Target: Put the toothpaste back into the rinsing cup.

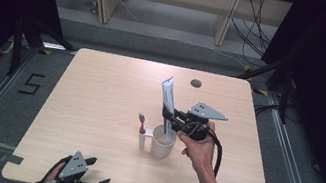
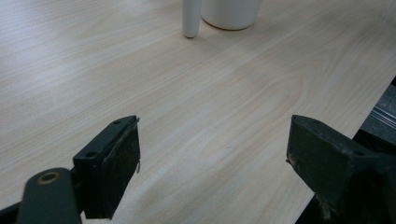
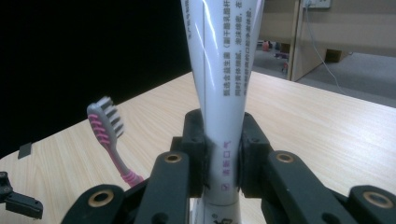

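A white toothpaste tube stands upright with its lower end inside a white cup near the middle of the table. My right gripper is shut on the tube just above the cup's rim; in the right gripper view both pads squeeze the tube. A pink toothbrush stands bristles up in a small white holder on the cup's left side, and its head shows left of the jaws. My left gripper rests open at the table's near edge, nothing between its fingers.
The light wood table has a round cable hole at the far side. Bare tabletop lies left of the cup. Desk legs and cables stand on the floor beyond the table. The cup's base and the holder's foot show at the top of the left gripper view.
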`<action>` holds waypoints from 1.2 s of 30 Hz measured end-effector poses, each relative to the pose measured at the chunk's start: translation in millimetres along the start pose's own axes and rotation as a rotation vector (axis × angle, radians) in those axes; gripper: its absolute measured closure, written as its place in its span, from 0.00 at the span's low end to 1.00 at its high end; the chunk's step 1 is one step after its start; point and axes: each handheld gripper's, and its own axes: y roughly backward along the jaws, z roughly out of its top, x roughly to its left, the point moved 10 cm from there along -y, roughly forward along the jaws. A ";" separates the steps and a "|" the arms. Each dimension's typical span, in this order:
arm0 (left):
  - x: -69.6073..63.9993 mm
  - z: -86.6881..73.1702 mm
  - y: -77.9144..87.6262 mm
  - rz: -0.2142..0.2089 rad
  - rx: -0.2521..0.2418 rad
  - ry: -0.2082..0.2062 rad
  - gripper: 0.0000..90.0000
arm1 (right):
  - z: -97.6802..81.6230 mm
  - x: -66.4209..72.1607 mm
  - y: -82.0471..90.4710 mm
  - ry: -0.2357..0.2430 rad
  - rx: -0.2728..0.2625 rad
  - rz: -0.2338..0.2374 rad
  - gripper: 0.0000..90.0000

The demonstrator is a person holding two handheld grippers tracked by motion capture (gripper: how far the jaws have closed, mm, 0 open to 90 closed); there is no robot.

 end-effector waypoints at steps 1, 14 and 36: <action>0.7 -0.2 0.1 0.004 0.005 -0.001 0.19 | -1.4 0.7 -0.5 -0.011 -0.003 0.001 0.85; -0.6 -1.4 0.3 0.002 0.012 -0.002 0.19 | -17.5 0.7 -5.2 0.019 0.014 0.001 0.85; -1.9 -0.6 -0.6 -0.004 0.003 0.006 0.19 | -47.8 6.7 -10.9 0.008 0.084 0.008 0.85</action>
